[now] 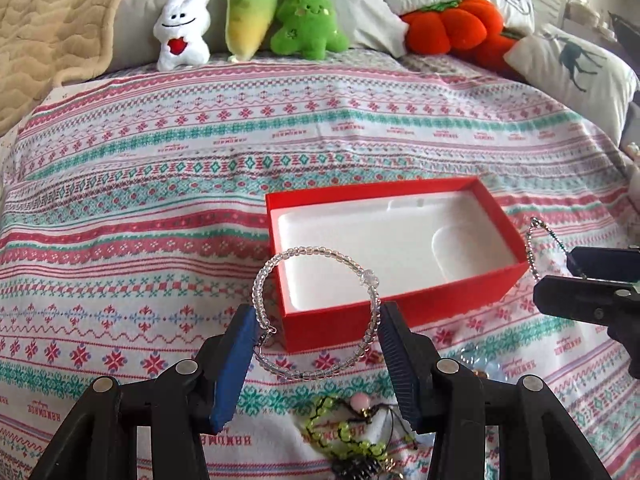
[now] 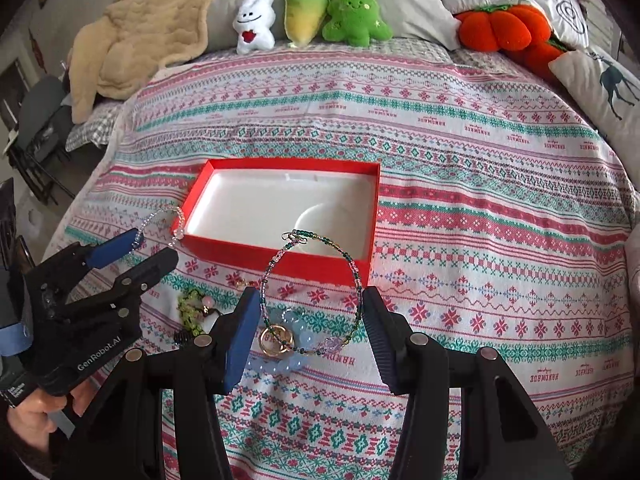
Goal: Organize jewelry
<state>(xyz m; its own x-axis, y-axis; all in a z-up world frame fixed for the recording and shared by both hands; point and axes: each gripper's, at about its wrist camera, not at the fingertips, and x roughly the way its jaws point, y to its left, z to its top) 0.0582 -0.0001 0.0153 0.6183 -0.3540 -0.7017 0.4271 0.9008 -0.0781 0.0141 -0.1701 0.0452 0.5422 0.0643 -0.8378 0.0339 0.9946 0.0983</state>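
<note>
Closest in the left wrist view: left gripper (image 1: 318, 310) clamped across a clear bracelet (image 1: 316, 251), pinched side to side between the pads and lifted off the bedspread (image 1: 140, 208), just short of the near corner of the red box (image 1: 440, 300). Same on the other side: right gripper (image 2: 311, 292) closed on a green bracelet (image 2: 316, 235), held up as an open hoop in front of the box's near wall. Neither over the opening yet.

Under and around the fingers, waiting on the cloth: a yellow-green bead string (image 1: 344, 436) with a pink bead, a pale blue bracelet (image 2: 288, 364), and gold rings (image 2: 276, 340), either resting on the blue one or hooked to the hoop above; hard to tell which.

Farther out, the box itself: lid off, white lining (image 2: 260, 208) bare, no jewelry inside. Judged from that, barely begun: two pieces picked up, none put away, at least two or three more to fetch. Likely next: carry both hoops over the rim and let go. Light, springy things, apt to snag on a pad.

Farthest back, against the pillows (image 1: 360, 8): plush toys (image 1: 252, 12) in a row, an orange plush pumpkin (image 1: 452, 28), a tan blanket (image 1: 52, 20).
</note>
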